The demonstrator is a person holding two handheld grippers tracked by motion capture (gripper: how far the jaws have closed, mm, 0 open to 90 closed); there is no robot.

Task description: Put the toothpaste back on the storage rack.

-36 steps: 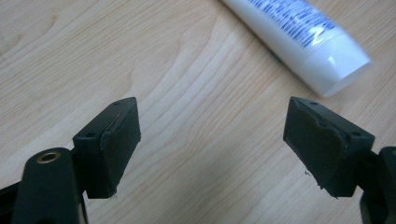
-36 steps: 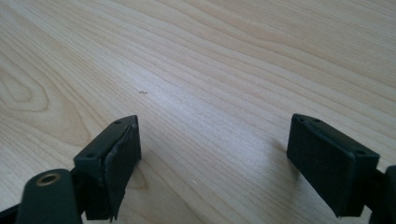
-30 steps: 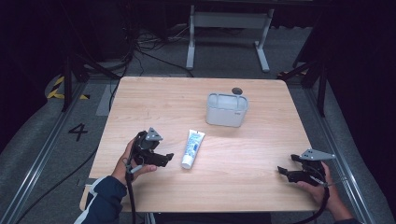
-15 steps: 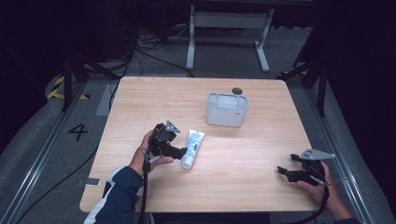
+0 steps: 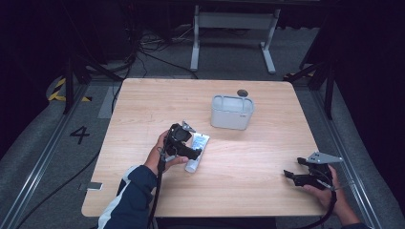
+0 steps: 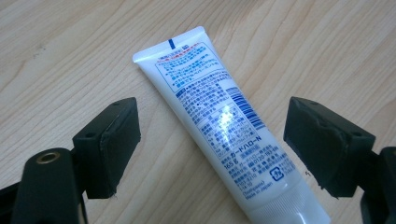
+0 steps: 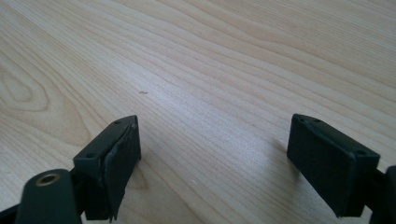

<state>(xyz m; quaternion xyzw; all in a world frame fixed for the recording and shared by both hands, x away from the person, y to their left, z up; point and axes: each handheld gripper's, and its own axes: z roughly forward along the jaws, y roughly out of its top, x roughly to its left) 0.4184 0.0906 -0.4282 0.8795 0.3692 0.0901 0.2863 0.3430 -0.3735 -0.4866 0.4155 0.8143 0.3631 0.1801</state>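
Lying near the middle of the wooden table [image 5: 143, 119], the white tube [image 5: 198, 151] sits just beside the left gripper [image 5: 190, 149], with the right gripper [image 5: 290, 175] well apart. The left gripper view shows the jaws wide around the tube, not touching. The right gripper view shows spread jaws over bare wood.

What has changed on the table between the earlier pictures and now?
The left gripper moved across the table toward the white tube and now hangs over it, jaws open on either side of it, not gripping. The tube lies where it lay. The right gripper stayed near the table's right edge, jaws open. The grey container did not move.
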